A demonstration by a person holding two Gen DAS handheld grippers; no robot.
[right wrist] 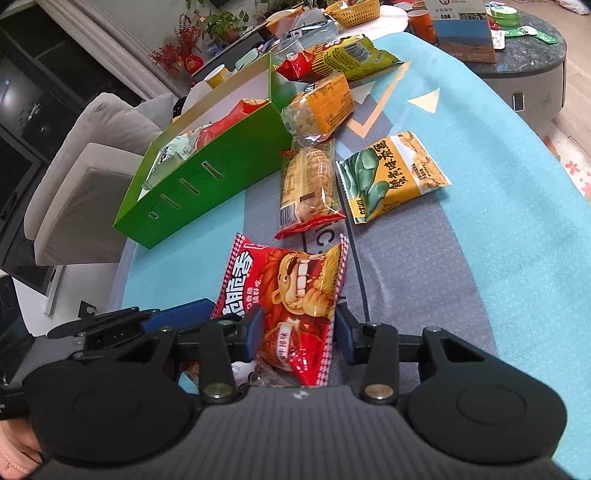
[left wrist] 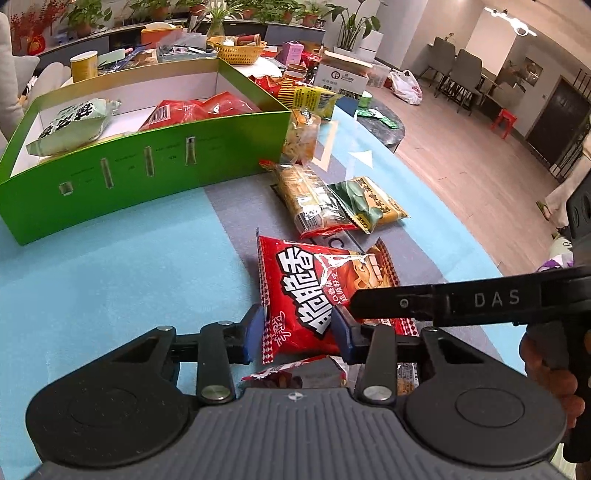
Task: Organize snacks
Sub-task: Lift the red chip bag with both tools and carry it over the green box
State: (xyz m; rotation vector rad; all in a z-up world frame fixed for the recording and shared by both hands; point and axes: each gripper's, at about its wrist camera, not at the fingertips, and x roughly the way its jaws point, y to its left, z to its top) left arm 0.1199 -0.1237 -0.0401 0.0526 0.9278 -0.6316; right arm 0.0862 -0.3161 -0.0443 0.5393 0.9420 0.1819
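Room: wood floor, grey dining chairs point(left wrist: 460, 70) at the far wall, potted plants point(left wrist: 88, 16) along a ledge, a grey sofa point(right wrist: 85, 173) beside the table.
Surface: table point(left wrist: 122, 273) under a turquoise and grey mat, edge to edge with snack packets.
Green box point(left wrist: 147, 181): sits open at the table's left, a pale green bag point(left wrist: 74, 123) and red bags point(left wrist: 199, 109) already inside.
Loose snacks: biscuit pack point(right wrist: 308, 192) and yellow-green packet point(right wrist: 391, 177) lying side by side; an orange pack point(right wrist: 325, 105) further back against the box corner.
Red snack bag point(left wrist: 314, 295): near edge of the table, between both claws.
Left gripper point(left wrist: 299, 332): blue pads pressed on either side of the bag's near end, clamped on it.
Right gripper point(right wrist: 299, 334): fingers tight against the same bag's other half, pinching it.
Hard to make out: another wrapper point(left wrist: 299, 373) under the bag, mostly hidden by the gripper body; clutter at the table's far end too crowded to name.
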